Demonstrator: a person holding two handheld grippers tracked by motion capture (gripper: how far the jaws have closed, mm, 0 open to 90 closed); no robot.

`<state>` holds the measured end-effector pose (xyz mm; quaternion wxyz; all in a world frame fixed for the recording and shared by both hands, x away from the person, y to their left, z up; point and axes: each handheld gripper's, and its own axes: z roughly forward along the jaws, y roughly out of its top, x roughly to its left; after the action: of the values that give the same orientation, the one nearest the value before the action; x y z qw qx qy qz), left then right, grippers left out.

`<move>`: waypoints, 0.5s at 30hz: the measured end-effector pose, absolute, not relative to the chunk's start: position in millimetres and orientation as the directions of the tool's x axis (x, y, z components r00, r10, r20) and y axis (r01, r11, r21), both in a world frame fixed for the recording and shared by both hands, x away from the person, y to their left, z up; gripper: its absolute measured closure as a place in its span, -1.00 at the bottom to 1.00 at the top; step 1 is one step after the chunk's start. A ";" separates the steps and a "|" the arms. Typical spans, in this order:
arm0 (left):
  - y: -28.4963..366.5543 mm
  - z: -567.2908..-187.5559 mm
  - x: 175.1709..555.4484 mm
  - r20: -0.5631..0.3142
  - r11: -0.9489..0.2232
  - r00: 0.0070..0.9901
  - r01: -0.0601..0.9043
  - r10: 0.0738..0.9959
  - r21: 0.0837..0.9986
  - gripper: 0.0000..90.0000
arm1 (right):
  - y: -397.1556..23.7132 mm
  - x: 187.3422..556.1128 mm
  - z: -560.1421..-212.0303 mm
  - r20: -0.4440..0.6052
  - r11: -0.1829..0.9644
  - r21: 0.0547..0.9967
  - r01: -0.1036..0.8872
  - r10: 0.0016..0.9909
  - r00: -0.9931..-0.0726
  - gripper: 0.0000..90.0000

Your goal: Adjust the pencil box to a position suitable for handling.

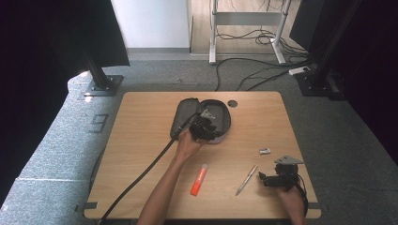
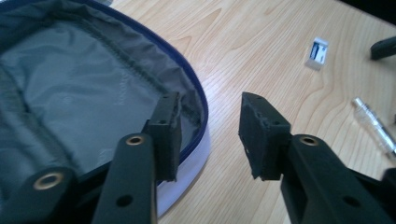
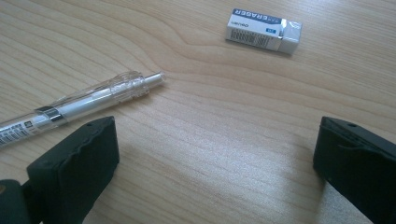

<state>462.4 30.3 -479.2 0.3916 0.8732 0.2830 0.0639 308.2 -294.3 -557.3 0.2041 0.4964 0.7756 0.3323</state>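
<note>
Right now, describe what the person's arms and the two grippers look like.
Both forearms are bare, no sleeves in sight. The left gripper is black, with a grey three-cornered plate on top and a thick black cable trailing toward the table's near edge. The right gripper is black too, with the same grey plate. Their tongs are black blocks with ridged pads, on arms with brass-ringed holes.

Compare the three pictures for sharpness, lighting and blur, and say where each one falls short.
High view: the table is evenly lit, the side edges fall to black, and the eraser is too small to read. Left gripper view: the pencil case lining is fairly sharp, while the near jaws and the pen look soft. Right gripper view: the wood grain and eraser lettering are crisp, and the jaws throw soft shadows.
</note>
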 end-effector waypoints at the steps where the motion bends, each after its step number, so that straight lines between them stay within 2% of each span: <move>1: 28.9 -482.6 465.0 -0.121 -0.527 0.827 0.454 0.548 0.718 0.37 | -294.3 308.2 -557.3 0.013 0.286 0.718 0.634 0.906 -0.424 -1.00; 9: 15.1 -496.6 468.5 -0.090 -0.558 0.836 0.437 0.541 0.706 0.41 | -294.3 308.2 -557.3 0.013 0.286 0.718 0.634 0.906 -0.424 -1.00; 15: 13.1 -506.4 473.3 -0.107 -0.547 0.828 0.455 0.550 0.703 0.39 | -294.3 308.2 -557.3 0.013 0.286 0.718 0.634 0.906 -0.424 -1.00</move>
<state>473.3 13.1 -506.4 0.3800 0.8773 0.2865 0.0628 308.2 -294.3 -557.3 0.2041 0.4964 0.7755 0.3324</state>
